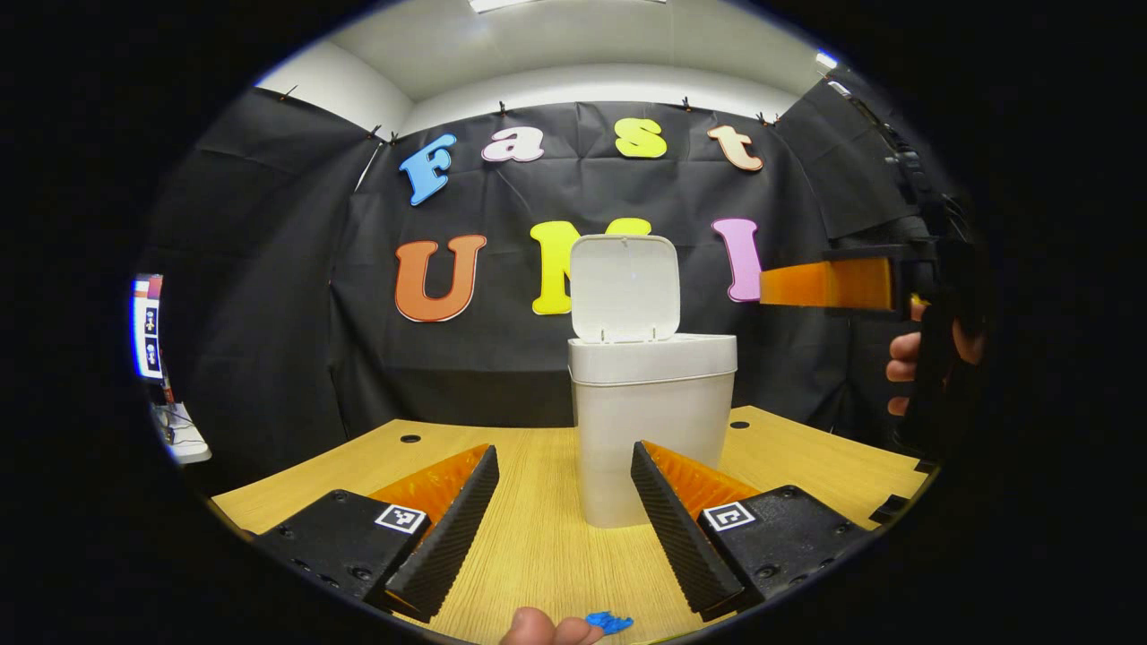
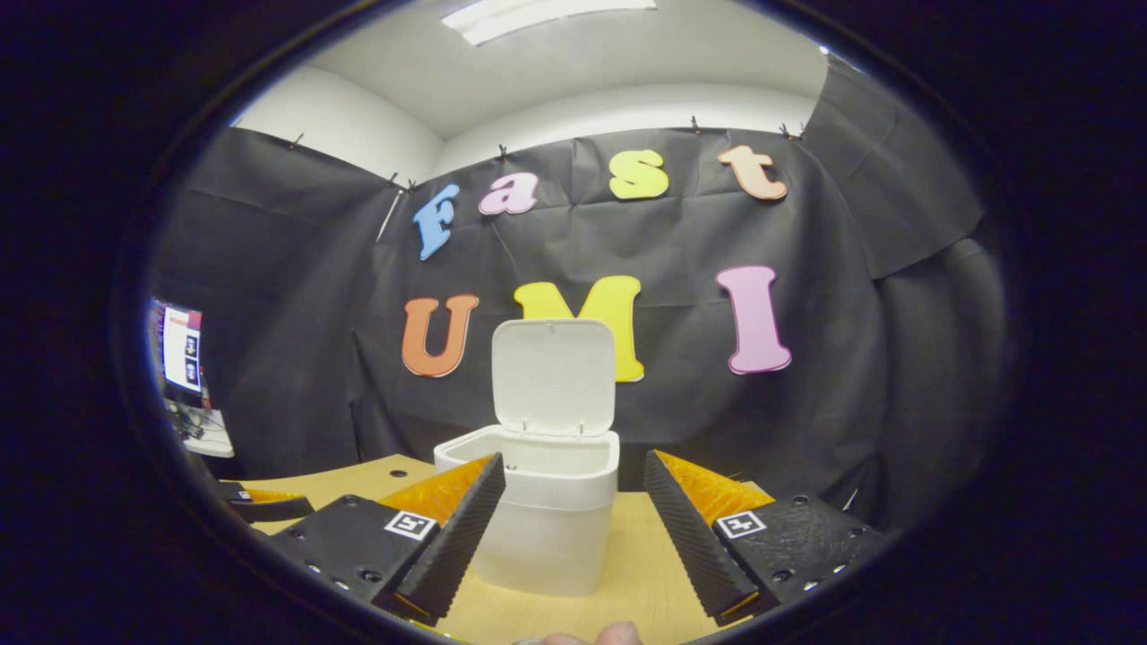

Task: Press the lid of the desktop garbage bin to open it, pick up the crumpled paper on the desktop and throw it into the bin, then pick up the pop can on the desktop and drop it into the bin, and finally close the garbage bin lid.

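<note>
On the wooden desk (image 1: pixel 538 537) — white bin (image 1: pixel 651 421), lid (image 1: pixel 624 287) upright, both grippers' jaws spread, nothing between.

Two hand-held tongs, each showing a pair of wedge-shaped fingers on black mounting blocks.

The left tongs (image 1: pixel 564 528) and the right tongs (image 2: pixel 573 542) are each showing two tapering fingers with ribbed inner faces, fixed to black blocks that are carrying small round screws and a square black-and-white marker tag. A hand (image 1: pixel 914 363) is showing on a black grip at the left gripper view's edge.
</note>
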`<act>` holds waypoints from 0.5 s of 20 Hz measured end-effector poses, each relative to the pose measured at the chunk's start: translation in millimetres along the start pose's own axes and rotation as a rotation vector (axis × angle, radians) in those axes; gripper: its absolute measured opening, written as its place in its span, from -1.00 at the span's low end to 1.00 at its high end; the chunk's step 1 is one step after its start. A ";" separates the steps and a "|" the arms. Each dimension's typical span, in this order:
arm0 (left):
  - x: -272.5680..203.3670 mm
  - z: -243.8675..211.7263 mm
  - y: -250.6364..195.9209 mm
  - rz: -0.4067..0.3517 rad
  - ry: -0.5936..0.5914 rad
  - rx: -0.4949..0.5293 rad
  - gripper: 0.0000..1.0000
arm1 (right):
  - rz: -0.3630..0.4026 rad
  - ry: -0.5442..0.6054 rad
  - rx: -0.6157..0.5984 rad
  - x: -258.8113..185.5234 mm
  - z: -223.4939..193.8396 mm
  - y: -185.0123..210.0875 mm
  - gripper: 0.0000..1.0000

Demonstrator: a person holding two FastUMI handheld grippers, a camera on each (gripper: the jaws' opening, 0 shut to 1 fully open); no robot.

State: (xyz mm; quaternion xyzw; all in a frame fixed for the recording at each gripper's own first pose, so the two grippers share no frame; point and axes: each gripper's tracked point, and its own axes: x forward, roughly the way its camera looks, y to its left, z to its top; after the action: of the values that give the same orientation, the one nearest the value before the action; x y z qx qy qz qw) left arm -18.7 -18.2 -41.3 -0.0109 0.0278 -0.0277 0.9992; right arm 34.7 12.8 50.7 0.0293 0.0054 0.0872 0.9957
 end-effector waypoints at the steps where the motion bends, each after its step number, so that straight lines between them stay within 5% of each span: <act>1: -1.3 -2.0 -1.4 -0.002 0.005 -0.004 0.92 | -0.008 0.003 0.004 -6.1 -6.3 -3.5 0.94; 10: -27.0 -45.9 -15.3 -0.014 0.098 -0.031 0.93 | -0.058 0.006 0.000 -58.5 -53.4 -31.2 0.94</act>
State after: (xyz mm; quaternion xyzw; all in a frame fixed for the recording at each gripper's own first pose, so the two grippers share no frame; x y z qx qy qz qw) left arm -49.0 -32.9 -85.3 -0.0251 0.0772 -0.0347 0.9961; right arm -18.4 -25.0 -4.2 0.0288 0.0091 0.0586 0.9978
